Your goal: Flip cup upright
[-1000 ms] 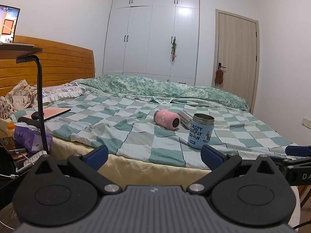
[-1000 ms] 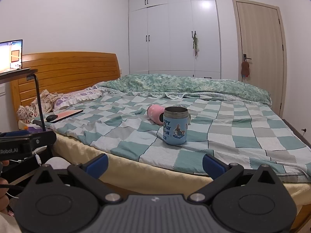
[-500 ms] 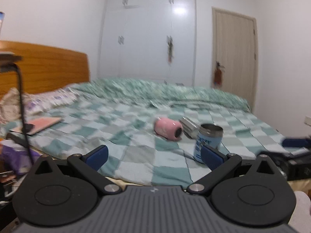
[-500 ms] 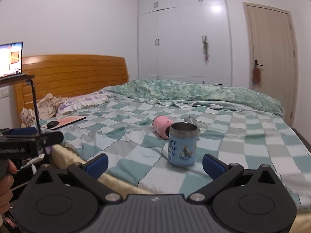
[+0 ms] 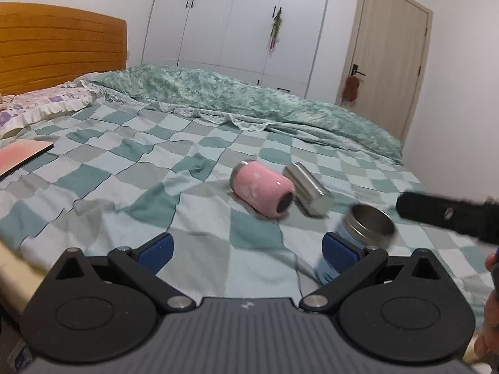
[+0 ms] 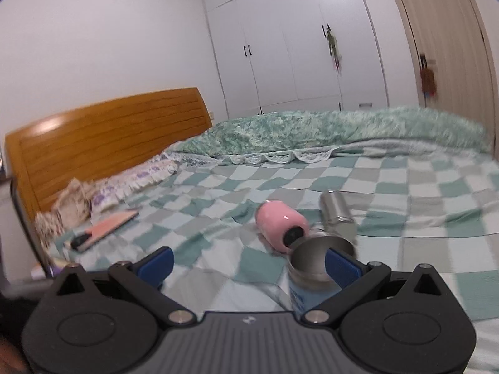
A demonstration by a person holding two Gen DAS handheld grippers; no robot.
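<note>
A pink cup (image 5: 261, 188) lies on its side on the checked bedspread (image 5: 131, 162), with a steel cup (image 5: 307, 188) lying beside it on its right. A blue cup (image 5: 368, 227) with a steel rim stands upright in front of them. My left gripper (image 5: 248, 246) is open and empty over the near bed, its right finger beside the blue cup. In the right wrist view the pink cup (image 6: 282, 227), steel cup (image 6: 336, 215) and blue cup (image 6: 315, 265) are close ahead. My right gripper (image 6: 249, 261) is open, its right finger at the blue cup's rim.
A pink notebook (image 5: 21, 155) lies at the bed's left side, near a black mouse (image 6: 79, 240). Pillows (image 5: 46, 107) and a wooden headboard (image 5: 59, 53) are at the left. A rumpled green quilt (image 5: 249, 103) runs along the far side. The right gripper's body (image 5: 449, 215) reaches in from the right.
Both grippers have moved forward over the bed, closer to the cups. The blue cup now sits right beside each gripper's right finger. The cups have not moved.
</note>
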